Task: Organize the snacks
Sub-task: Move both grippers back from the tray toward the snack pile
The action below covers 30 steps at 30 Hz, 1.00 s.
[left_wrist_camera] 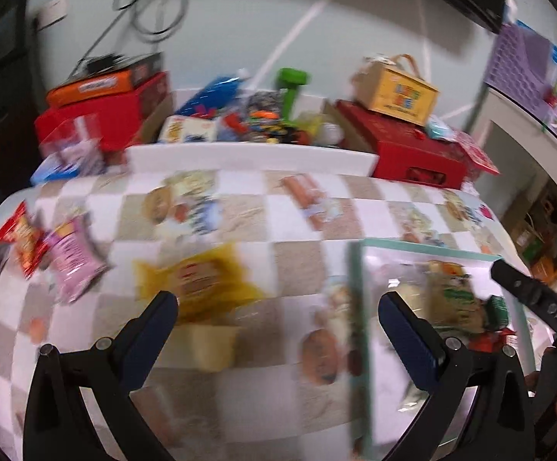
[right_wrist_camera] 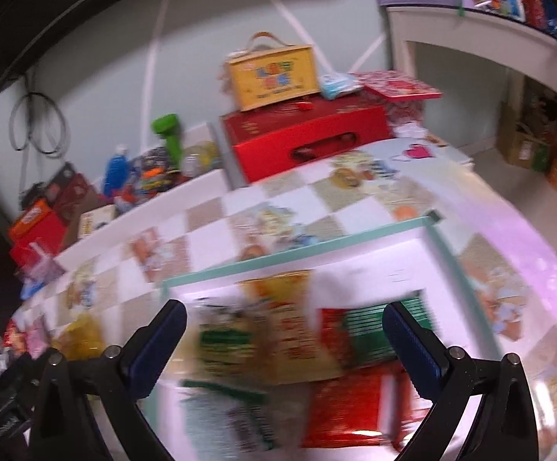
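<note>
A: What's close up?
B: Left gripper [left_wrist_camera: 278, 309] and right gripper [right_wrist_camera: 284, 320], jaws wide apart, nothing in them. Yellow snack bag [left_wrist_camera: 201, 284] lies on the checked worktop [left_wrist_camera: 297, 257], just past the left one. Clear bin w/ green rim [right_wrist_camera: 297, 253] holds more blurry snack bags [right_wrist_camera: 316, 345].
A: And far back?
B: Red box [right_wrist_camera: 305, 142], yellow box [right_wrist_camera: 274, 77] on top, then pale wall [right_wrist_camera: 201, 38].
</note>
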Each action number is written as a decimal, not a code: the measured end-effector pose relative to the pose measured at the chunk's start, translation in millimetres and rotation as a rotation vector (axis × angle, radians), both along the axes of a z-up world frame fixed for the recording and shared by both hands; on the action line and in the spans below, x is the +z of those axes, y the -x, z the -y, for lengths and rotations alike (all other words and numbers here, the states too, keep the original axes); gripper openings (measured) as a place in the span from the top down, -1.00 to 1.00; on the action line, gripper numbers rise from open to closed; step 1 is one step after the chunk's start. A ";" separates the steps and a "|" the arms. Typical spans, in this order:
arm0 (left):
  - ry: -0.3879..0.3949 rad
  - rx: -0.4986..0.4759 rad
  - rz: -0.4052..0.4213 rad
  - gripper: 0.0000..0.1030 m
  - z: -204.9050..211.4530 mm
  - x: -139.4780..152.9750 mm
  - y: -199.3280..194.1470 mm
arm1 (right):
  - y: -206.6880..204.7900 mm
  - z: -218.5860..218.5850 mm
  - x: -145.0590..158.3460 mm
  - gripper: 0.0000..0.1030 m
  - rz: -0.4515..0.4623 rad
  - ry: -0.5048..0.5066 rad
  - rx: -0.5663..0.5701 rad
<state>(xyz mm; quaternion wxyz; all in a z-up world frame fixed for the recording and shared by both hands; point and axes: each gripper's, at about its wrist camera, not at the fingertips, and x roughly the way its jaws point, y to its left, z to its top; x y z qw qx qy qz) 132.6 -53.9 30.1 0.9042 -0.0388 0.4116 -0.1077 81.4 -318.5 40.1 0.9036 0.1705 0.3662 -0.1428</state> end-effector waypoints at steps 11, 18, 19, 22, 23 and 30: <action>0.076 0.207 -0.061 -1.00 -104.7 -23.0 -0.6 | -16.2 -64.6 3.2 -1.00 0.015 0.069 0.146; 0.105 0.287 -0.109 -1.00 -140.3 -41.4 -0.1 | -26.0 -106.3 5.1 -1.00 0.021 0.044 0.267; 0.108 0.290 -0.113 -1.00 -141.7 -42.6 -0.3 | -27.8 -112.4 4.6 -1.00 0.016 0.042 0.286; 0.116 0.293 -0.120 -1.00 -145.8 -46.1 -2.1 | -32.5 -128.4 2.4 -1.00 0.007 0.039 0.328; 0.118 0.291 -0.120 -1.00 -146.4 -47.0 -2.9 | -34.7 -135.0 0.9 -1.00 0.001 0.039 0.345; 0.119 0.274 -0.139 -1.00 -149.4 -57.7 -12.4 | -49.4 -171.5 -17.2 -1.00 -0.050 0.033 0.428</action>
